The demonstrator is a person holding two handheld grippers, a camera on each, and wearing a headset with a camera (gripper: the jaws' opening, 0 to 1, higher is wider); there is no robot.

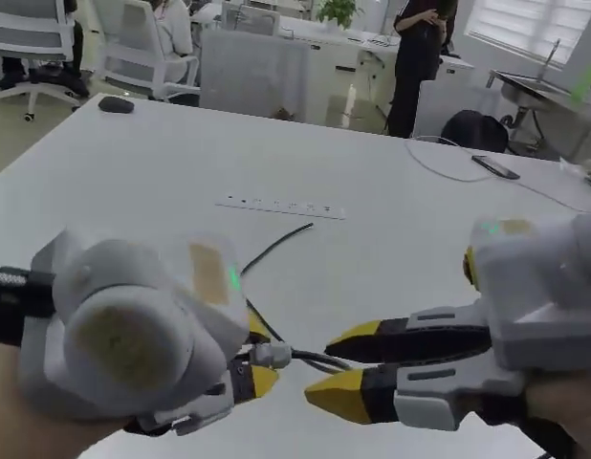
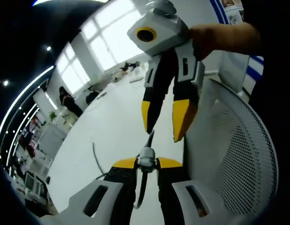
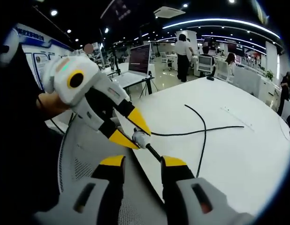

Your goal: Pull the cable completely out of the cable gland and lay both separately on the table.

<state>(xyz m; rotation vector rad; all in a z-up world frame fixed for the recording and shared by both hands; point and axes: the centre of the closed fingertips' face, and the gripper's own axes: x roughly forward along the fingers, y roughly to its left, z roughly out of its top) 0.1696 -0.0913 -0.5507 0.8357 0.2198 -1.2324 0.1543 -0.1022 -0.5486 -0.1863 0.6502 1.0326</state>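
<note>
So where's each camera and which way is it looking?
Head view: on the head, looking down at the table; left tool, right tool and a hand show.
Left gripper view: on the left tool, looking past its jaws at the right tool.
Right gripper view: on the right tool, facing the left one.
All share the gland and cable.

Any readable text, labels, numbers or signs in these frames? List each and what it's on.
No text reads legibly in any view.
Too small and blurred: the blue header line on the wall posters.
Too blurred: the dark marks on the power strip lying on the table.
Looks blank: the tan sticker on the left gripper.
Blurred: the content on the screen.
</note>
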